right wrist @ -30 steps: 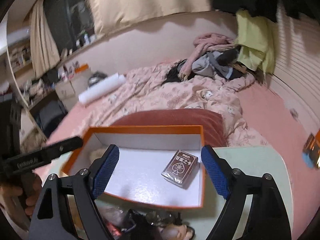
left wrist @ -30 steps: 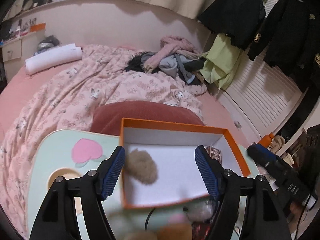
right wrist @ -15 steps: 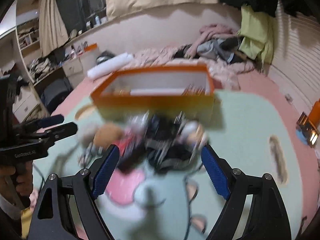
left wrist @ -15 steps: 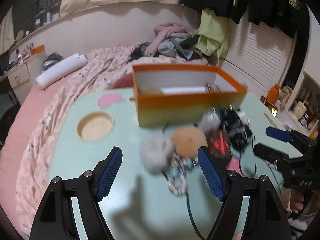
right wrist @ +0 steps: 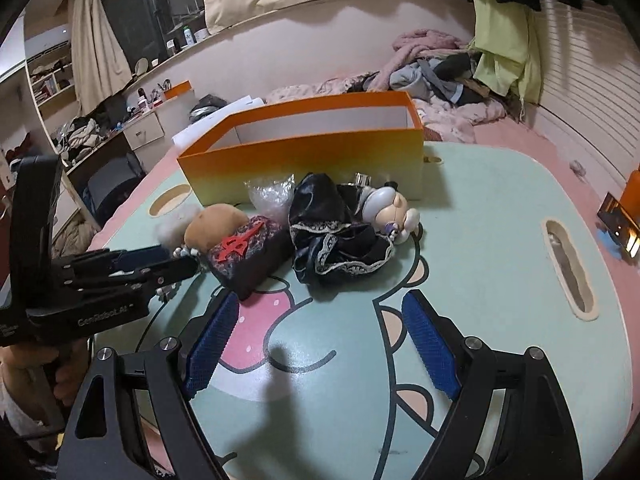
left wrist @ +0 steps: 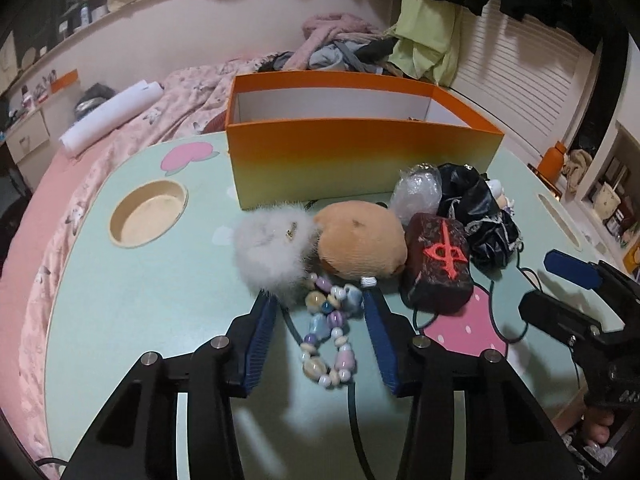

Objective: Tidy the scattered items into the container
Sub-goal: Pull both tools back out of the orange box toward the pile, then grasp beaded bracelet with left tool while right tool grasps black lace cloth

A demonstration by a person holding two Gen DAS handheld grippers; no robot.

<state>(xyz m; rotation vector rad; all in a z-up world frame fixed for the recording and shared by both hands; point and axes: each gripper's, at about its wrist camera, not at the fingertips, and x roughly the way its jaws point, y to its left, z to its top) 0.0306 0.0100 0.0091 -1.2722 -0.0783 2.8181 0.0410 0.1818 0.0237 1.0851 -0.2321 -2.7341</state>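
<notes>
Left tongs (left wrist: 320, 300) closing around bead string (left wrist: 328, 336) before orange box (left wrist: 360, 156).

1. My table (left wrist: 132, 292) is mint green – a round cup recess (left wrist: 149, 213) sits at its left, a long slot (right wrist: 570, 264) at its right.
2. Behind it lies the bed (left wrist: 36, 200), with a pink printed quilt (left wrist: 192, 96).
3. A white roll (left wrist: 110, 114) rests on the bed's far left.
4. Clothes (left wrist: 340, 46) are heaped against the wall.
5. A lime garment (left wrist: 424, 48) hangs by the slatted doors (left wrist: 516, 80) – dark clothes above it.
6. Curtains (right wrist: 100, 44) hang at left.
</notes>
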